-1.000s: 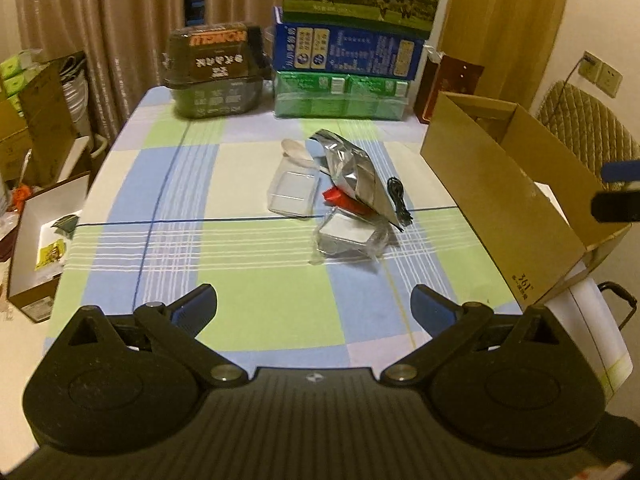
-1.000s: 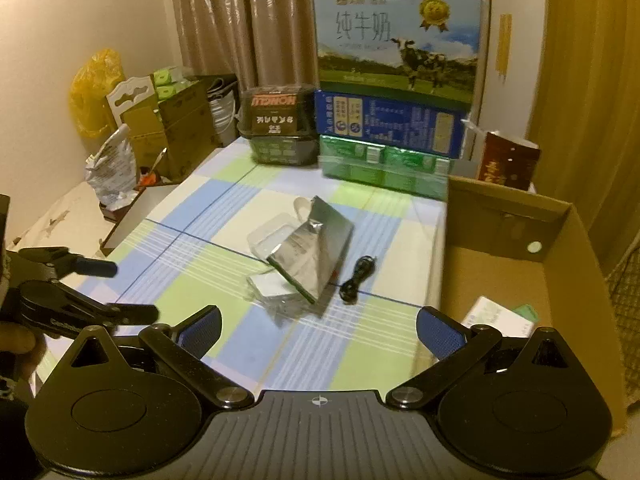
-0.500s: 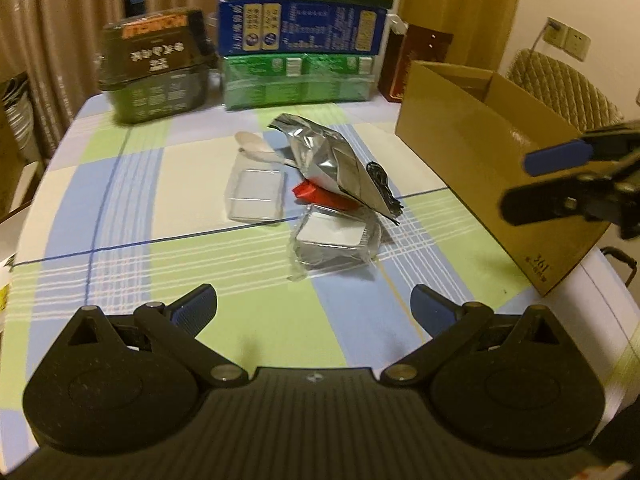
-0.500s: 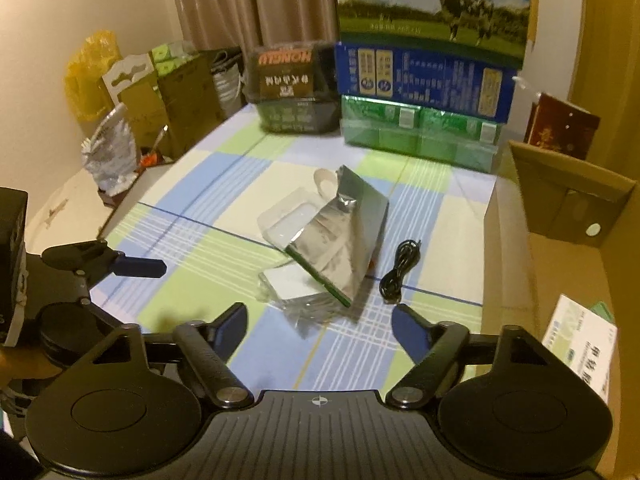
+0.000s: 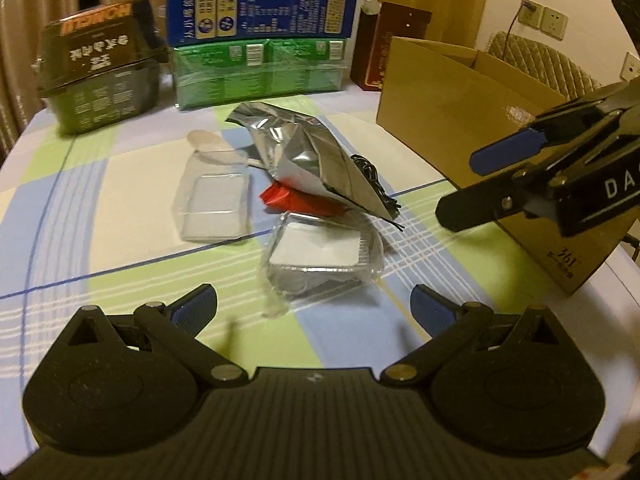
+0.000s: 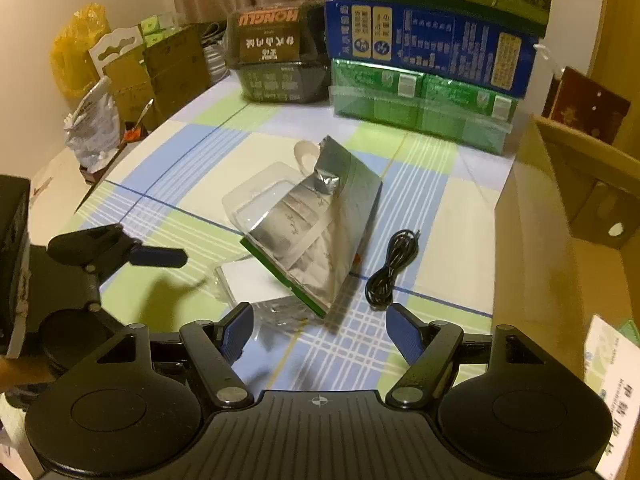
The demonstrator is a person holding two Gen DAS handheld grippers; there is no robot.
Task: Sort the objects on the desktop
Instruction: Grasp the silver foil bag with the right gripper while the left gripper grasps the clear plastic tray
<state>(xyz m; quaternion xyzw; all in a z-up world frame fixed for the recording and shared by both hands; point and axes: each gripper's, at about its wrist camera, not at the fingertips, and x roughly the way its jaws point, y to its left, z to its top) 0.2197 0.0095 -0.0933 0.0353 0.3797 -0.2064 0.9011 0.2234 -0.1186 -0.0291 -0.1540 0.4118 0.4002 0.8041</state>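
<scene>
Two grippers hover over a checked counter (image 5: pixel 120 184). Right of both stands a cardboard box (image 5: pixel 452 120). Ahead of the left gripper (image 5: pixel 314 306), jaws wide and empty, lies a silver foil bag (image 5: pixel 316 160). Just beyond the right gripper (image 6: pixel 316 330), jaws parted and empty, lies a black cable (image 6: pixel 394 268).

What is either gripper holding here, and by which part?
Nothing. The left gripper and right gripper are both open and empty above the table; the foil bag and cable lie untouched.

Checked blue-green-cream tablecloth (image 5: pixel 120 248); silver foil bag (image 5: pixel 312 160); black cable (image 6: pixel 392 268).
</scene>
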